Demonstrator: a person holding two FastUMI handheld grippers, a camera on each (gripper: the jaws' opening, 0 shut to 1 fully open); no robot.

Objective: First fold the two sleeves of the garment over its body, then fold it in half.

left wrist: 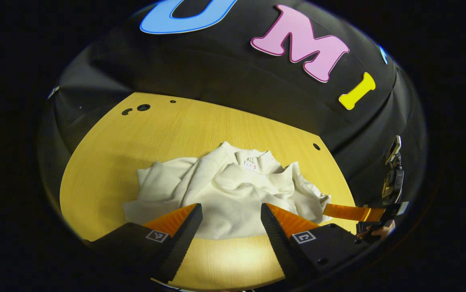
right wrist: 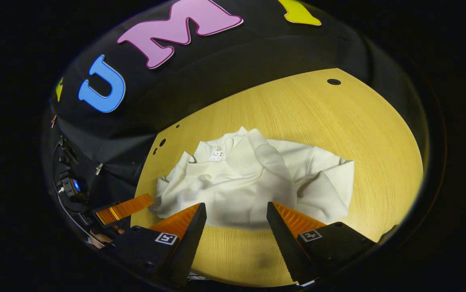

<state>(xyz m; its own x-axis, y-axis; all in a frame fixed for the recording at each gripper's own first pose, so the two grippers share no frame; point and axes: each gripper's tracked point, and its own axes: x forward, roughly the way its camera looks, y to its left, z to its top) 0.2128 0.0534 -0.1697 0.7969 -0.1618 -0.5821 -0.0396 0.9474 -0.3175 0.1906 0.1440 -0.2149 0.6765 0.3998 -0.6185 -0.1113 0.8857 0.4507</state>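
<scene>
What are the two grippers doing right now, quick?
Left gripper: open, holding nothing, near the garment.
Right gripper: open, holding nothing.

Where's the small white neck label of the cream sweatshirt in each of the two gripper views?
Left gripper view: small white neck label sits just right of centre, inside the collar of the cream sweatshirt.
Right gripper view: label sits left of centre, at the collar.
Shared landmark: the yellow wooden table under the sweatshirt.

One garment (left wrist: 233,190), two claws (left wrist: 231,211)
</scene>
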